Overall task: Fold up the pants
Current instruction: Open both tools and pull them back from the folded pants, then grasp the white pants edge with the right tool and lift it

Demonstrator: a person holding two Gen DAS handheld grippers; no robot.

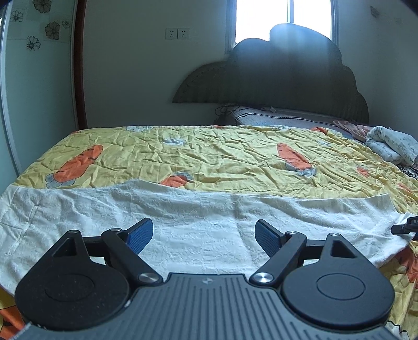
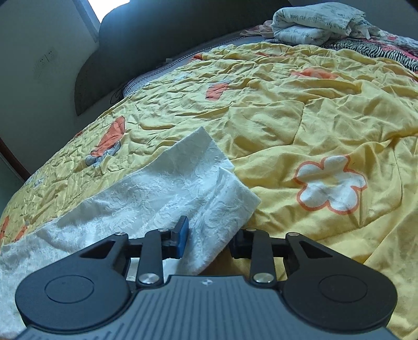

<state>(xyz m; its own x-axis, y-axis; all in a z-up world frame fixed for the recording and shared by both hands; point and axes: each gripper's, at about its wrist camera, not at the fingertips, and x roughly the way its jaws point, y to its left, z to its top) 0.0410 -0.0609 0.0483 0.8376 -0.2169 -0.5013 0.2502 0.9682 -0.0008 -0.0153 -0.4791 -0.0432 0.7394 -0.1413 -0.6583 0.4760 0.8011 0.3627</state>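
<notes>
yellow quilt (image 1: 222, 157) with orange carrots covers bed | folded blanket (image 2: 313, 23) far corner | headboard (image 1: 274, 75) | window (image 1: 284, 18) | wall sockets (image 1: 177, 34)

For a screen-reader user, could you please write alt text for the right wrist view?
The right tongs are closed on the end of white pants lying on a wrinkled yellow quilt printed with orange carrots and white flowers. A folded pale blanket sits at the bed's far end.

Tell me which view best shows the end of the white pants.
The right wrist view: the pants end in a squared edge that lies on the yellow quilt, with the right hand-held gripper closed on its near edge. The left wrist view shows only their long middle stretch, ends cut off.
</notes>
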